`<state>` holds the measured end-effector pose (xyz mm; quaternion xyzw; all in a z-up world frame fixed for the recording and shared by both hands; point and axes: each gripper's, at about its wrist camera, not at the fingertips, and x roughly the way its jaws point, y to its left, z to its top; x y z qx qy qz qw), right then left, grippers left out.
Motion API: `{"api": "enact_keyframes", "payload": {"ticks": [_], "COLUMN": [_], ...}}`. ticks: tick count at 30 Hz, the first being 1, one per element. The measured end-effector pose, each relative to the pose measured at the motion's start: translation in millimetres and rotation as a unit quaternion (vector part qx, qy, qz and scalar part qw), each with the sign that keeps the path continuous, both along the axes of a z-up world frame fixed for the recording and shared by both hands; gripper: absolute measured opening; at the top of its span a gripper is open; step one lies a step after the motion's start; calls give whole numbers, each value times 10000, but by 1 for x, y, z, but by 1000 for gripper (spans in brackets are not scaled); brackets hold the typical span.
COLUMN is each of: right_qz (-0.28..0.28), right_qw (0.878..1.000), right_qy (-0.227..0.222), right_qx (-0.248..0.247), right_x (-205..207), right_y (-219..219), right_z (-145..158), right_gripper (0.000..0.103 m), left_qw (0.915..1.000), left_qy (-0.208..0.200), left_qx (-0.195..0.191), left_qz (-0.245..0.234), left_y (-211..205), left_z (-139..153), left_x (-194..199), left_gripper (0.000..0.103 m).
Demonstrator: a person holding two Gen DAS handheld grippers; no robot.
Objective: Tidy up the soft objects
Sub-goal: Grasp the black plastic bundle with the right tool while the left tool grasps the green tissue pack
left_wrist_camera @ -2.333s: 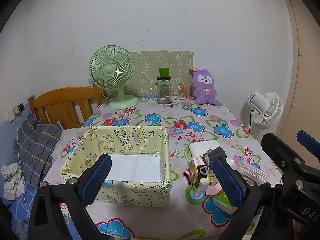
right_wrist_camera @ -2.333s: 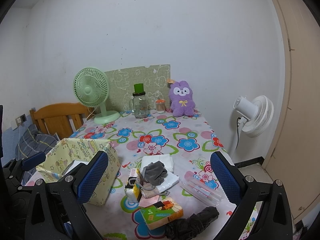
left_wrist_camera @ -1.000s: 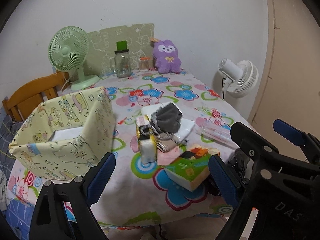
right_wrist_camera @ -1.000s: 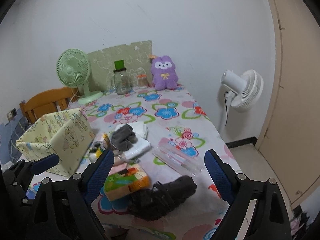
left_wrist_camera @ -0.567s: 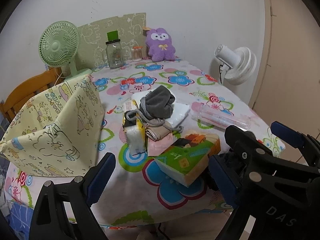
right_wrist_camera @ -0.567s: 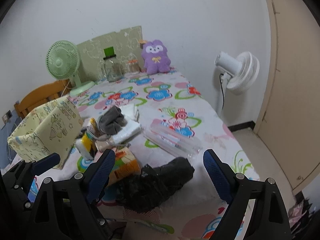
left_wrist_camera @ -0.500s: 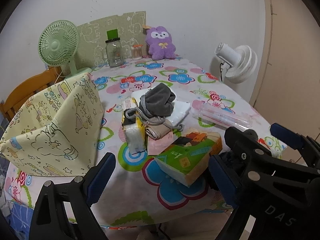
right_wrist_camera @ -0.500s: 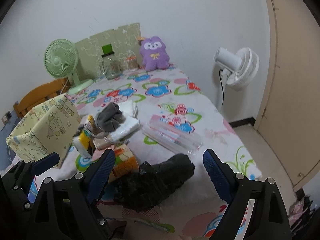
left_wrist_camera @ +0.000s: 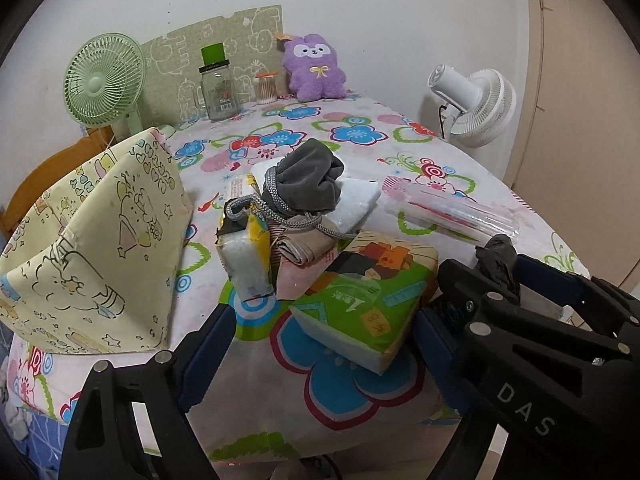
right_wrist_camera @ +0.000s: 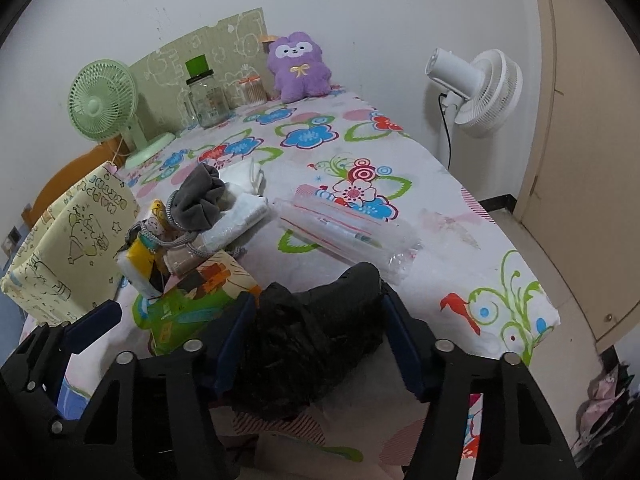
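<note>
A black crumpled soft bundle (right_wrist_camera: 316, 332) lies at the table's near edge, between the blue pads of my right gripper (right_wrist_camera: 320, 340), which straddles it; the pads look close to its sides. My left gripper (left_wrist_camera: 320, 340) is open around the near corner of a green tissue pack (left_wrist_camera: 360, 296). Behind it lie a grey drawstring pouch (left_wrist_camera: 308, 180), a yellow tissue pack (left_wrist_camera: 244, 256), folded beige cloth (left_wrist_camera: 300, 248) and a white pack (left_wrist_camera: 356, 204). A yellow fabric box (left_wrist_camera: 100, 248) stands at the left.
A clear plastic pen case (right_wrist_camera: 344, 236) lies right of the pile. At the table's far end stand a green fan (left_wrist_camera: 104, 80), a glass jar (left_wrist_camera: 216, 84), a cotton-swab pot (left_wrist_camera: 266, 88) and a purple plush (left_wrist_camera: 316, 68). A white floor fan (right_wrist_camera: 476, 88) stands beyond the right edge.
Both grippers have moved forward and down toward the table's near edge. The right gripper has come around the black bundle and its jaws have narrowed. The left has closed in on the green tissue pack.
</note>
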<state>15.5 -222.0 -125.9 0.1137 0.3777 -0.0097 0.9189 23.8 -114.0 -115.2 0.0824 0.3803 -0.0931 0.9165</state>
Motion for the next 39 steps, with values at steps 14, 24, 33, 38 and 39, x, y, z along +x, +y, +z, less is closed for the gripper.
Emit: {"api": "enact_keyframes", "payload": {"ticks": [14, 24, 33, 38, 39], "right_qz": [174, 207, 230, 249, 249], "right_qw": [9998, 9997, 9991, 9983, 9981], "right_qy": [-38, -87, -284, -439, -473], "right_qx": [-86, -137, -222, -303, -322], "right_x": [9, 11, 10, 9, 9], "right_y": [5, 11, 19, 24, 25], "right_z": [2, 9, 30, 46, 50], "right_gripper": [46, 46, 46, 46, 46], "left_qw": [9992, 9991, 9991, 9987, 9987], "left_qy": [221, 131, -52, -188, -209], "left_qx": [-167, -251, -346, -411, -418], "left_qz": [-294, -311, -248, -221, -217], "left_y": [-8, -3, 7, 11, 11], "left_z": [-5, 4, 25, 40, 42], "left_x": [11, 9, 6, 6, 6], "left_gripper": [60, 56, 56, 56, 56]}}
